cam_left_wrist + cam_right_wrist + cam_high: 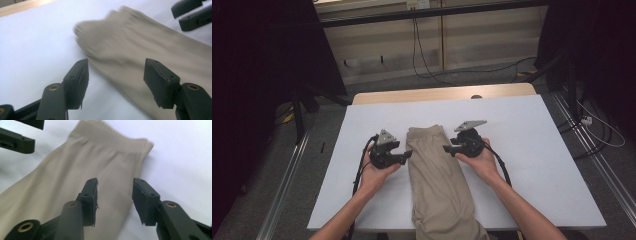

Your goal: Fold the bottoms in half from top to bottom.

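Observation:
A beige folded garment (437,172) with a ribbed end lies lengthwise on the middle of the white table (532,150), and its near end hangs over the front edge. My left gripper (408,155) sits at its left edge, jaws open and pointing right at the cloth. My right gripper (447,148) sits at the right edge, open too and pointing left. In the left gripper view the open left gripper (116,68) straddles the edge of the garment (140,45). In the right gripper view the open right gripper (115,185) hovers over the side of the garment (72,170) near its ribbed end.
A wooden strip (442,93) runs along the table's far edge. Cables (422,60) trail on the floor behind it and to the right. Dark stands flank the table on both sides. White surface lies bare left and right of the garment.

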